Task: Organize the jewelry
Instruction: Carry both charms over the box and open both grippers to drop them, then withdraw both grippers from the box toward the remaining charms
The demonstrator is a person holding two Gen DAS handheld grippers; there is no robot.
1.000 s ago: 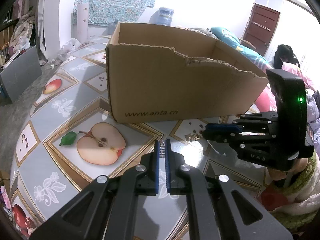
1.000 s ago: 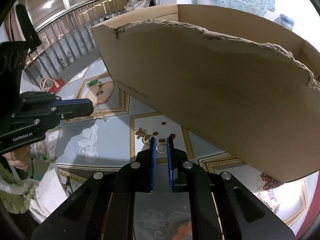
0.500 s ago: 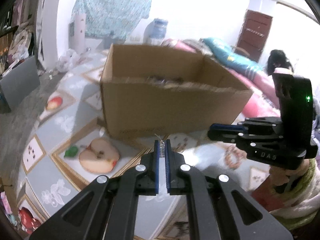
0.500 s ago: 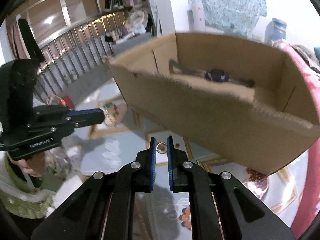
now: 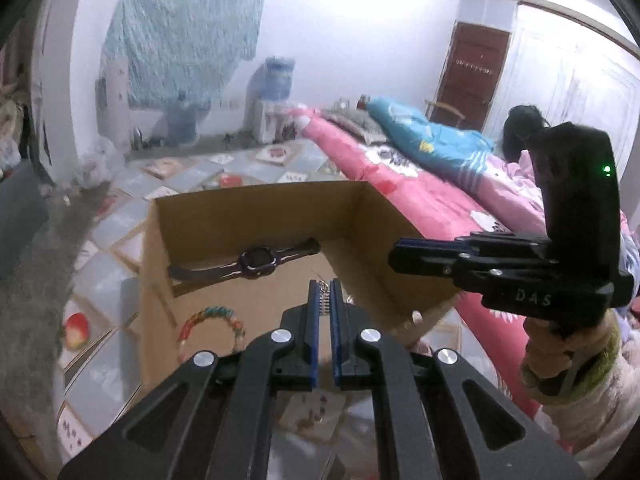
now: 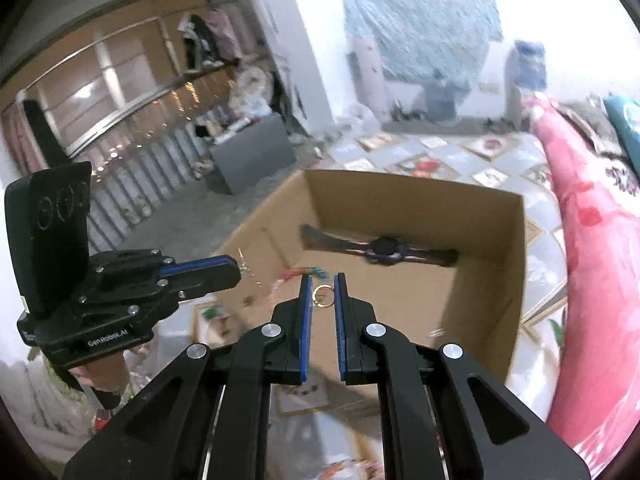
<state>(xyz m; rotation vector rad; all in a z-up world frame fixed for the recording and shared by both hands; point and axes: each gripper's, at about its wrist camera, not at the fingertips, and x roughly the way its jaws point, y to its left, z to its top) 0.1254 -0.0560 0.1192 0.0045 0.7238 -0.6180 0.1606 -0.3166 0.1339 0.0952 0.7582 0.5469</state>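
Left wrist view: left gripper [image 5: 325,292] clamps a small chain [image 5: 325,300]; right gripper [image 6: 323,295] pinches a ring [image 6: 323,295], both above the cardboard box [image 5: 256,204].

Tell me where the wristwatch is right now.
The wristwatch lies flat on the floor of the open cardboard box, along its far wall, beyond the beaded bracelet in the left wrist view.

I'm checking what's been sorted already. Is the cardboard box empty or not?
Not empty. The cardboard box is open-topped, and a dark watch and a colourful beaded bracelet lie on its floor.
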